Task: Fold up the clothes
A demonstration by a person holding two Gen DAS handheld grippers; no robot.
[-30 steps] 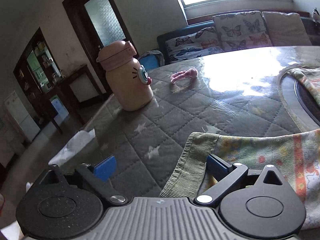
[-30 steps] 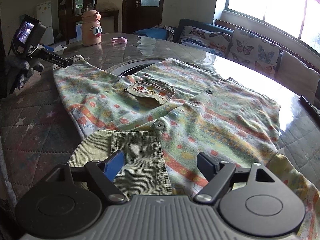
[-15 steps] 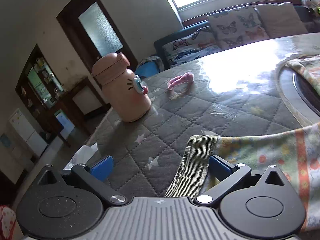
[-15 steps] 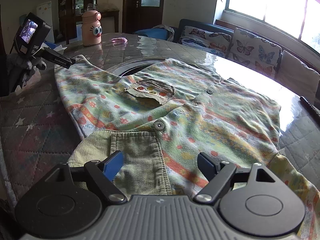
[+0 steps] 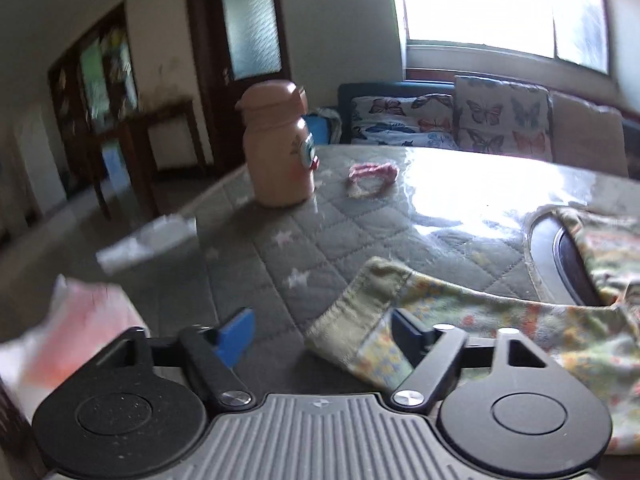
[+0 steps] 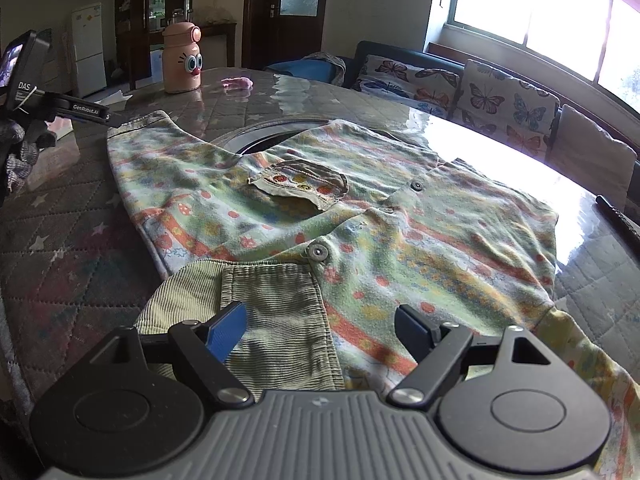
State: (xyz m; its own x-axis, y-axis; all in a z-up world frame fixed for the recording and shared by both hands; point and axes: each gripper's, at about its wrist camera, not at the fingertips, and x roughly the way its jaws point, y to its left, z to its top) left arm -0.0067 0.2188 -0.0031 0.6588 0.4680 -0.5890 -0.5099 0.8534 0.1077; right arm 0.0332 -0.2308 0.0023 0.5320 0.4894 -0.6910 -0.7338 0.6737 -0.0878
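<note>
A child's patterned shirt [image 6: 360,216] with green corduroy cuffs lies spread flat on the quilted table. My right gripper [image 6: 320,328] is open and hovers over the near corduroy cuff [image 6: 264,312]. My left gripper [image 5: 324,332] is open at the far sleeve's corduroy cuff [image 5: 356,304], its right finger over the sleeve fabric. The left gripper also shows in the right wrist view [image 6: 102,116], its tip at the sleeve end.
A peach cartoon bottle [image 5: 280,148] and a pink hair tie [image 5: 370,176] stand on the table [image 5: 280,264] beyond the sleeve. A round dark inset [image 6: 264,140] lies under the shirt. White and pink paper [image 5: 76,320] sits at the left table edge. A sofa [image 6: 480,92] is behind.
The left gripper has swung and tilted, with blur; the sleeve cuff has shifted in its view. The right gripper has stayed still and open.
</note>
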